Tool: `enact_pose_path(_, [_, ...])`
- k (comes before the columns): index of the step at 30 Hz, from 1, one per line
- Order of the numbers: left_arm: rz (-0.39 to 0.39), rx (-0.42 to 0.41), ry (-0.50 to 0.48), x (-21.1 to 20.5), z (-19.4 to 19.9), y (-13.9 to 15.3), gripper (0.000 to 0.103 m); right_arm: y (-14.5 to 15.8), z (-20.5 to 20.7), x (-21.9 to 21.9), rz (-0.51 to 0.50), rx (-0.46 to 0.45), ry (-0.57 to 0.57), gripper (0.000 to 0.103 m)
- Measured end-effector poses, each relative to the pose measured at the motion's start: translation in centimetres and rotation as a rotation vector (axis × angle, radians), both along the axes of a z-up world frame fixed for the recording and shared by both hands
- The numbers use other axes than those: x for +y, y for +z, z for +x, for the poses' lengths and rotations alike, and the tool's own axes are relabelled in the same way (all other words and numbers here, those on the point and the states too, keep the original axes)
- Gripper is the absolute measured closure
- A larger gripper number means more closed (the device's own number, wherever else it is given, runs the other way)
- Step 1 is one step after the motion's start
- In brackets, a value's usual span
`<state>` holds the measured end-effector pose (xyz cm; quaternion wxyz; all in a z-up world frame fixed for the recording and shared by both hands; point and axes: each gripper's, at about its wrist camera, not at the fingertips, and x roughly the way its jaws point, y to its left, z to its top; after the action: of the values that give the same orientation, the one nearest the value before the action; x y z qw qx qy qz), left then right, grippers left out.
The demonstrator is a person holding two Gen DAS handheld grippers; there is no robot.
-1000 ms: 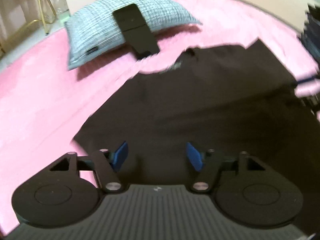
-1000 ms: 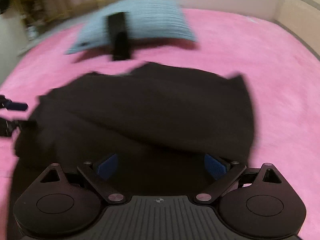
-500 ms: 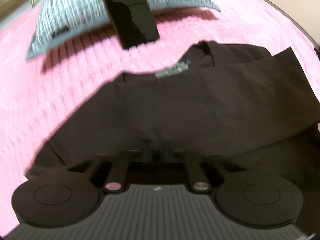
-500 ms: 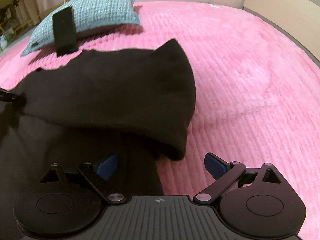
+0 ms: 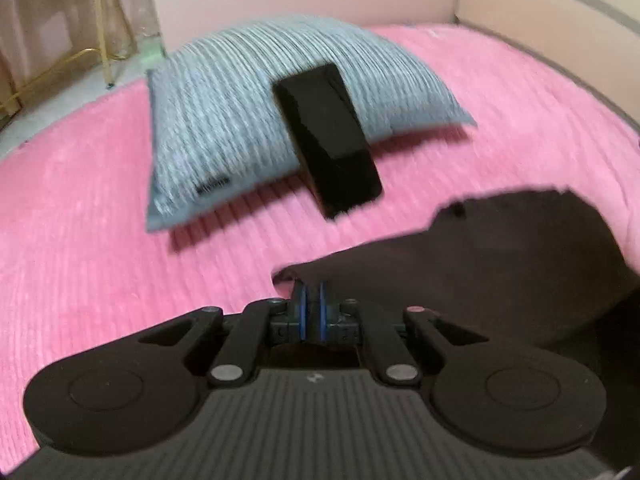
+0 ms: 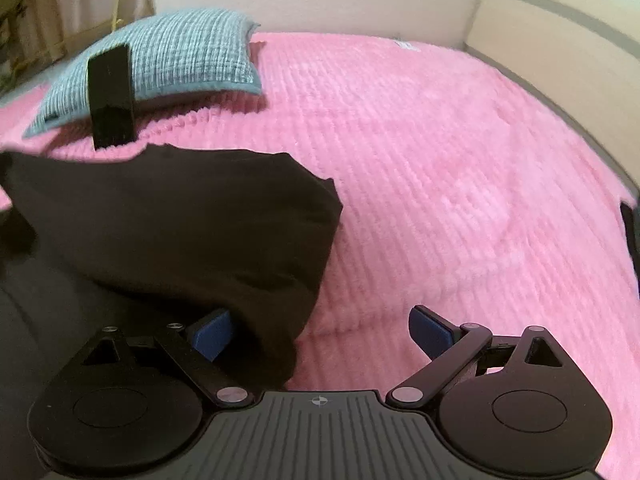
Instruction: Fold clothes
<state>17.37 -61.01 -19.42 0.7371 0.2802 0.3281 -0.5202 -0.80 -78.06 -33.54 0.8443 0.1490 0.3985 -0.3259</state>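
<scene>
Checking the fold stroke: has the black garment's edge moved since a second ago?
Yes. The black garment, pinched in the left tool, has been dragged right, uncovering pink bedspread below the pillow.

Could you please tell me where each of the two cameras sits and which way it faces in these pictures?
Left wrist: on the left gripper, looking down along its fingers, shut on the black garment.
Right wrist: on the right gripper, fingers open, garment fold draped between them, pink bedspread beyond.
Shared: garment, bedspread, grey pillow and the black slab leaning on it.
</scene>
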Motion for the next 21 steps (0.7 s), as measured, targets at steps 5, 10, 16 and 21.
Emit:
enact_pose_path(5, [0.028, -0.022, 0.005, 0.4, -0.1, -2.0, 0.099, -0.1, -1.8, 3.1, 0.225, -0.057, -0.034, 0.030])
enact_pose_path(10, [0.065, -0.051, -0.001, 0.6, 0.2, -3.4, 0.099, -2.5, -1.7, 3.9, 0.361, -0.072, -0.056, 0.064])
enact_pose_path(16, [0.067, -0.064, -0.018, 0.8, -0.3, -3.4, 0.099, -2.0, -3.3, 3.0, 0.400, -0.064, -0.118, 0.099])
enact_pose_path(21, [0.084, -0.063, -0.007, 0.9, -0.4, -4.1, 0.095, -2.1, -3.5, 3.3, 0.396, -0.026, -0.115, 0.099])
